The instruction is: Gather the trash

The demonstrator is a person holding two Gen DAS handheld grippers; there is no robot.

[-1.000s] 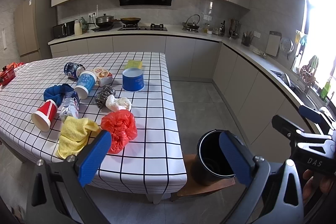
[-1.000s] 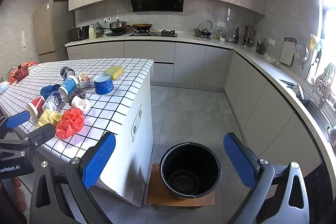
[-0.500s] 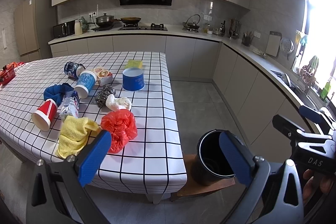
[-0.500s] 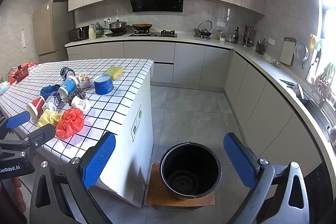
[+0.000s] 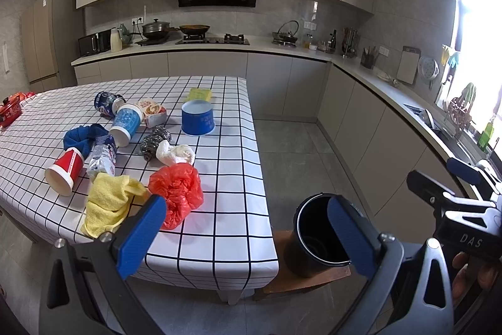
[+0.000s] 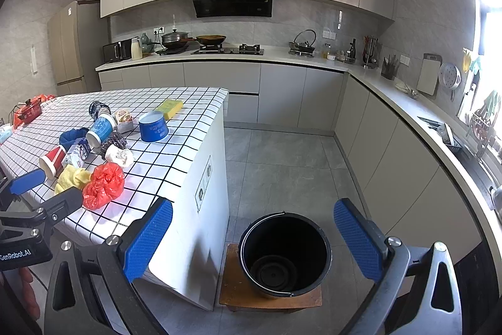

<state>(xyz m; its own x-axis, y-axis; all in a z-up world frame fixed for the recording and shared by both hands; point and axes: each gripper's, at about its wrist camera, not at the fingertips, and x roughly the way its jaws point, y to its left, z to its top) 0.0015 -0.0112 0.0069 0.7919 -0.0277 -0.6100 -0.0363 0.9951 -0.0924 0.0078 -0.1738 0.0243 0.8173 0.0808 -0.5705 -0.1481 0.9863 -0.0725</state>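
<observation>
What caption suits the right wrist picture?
Open right gripper above an empty black bucket beside a checked table strewn with trash.

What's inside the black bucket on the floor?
No trash shows inside the black bucket: the right wrist view looks down to its dark round bottom. The near inner wall is hidden by the rim. It stands on a small wooden stand.

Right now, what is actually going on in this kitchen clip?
A person holds two blue-padded grippers, the left gripper and the right gripper, both with jaws open and empty. Nothing has been picked up. Litter sits on the checked tablecloth table: a crumpled red plastic bag, a tipped red paper cup and a white paper wad. The black bucket on a low wooden stand holds no trash.
</observation>
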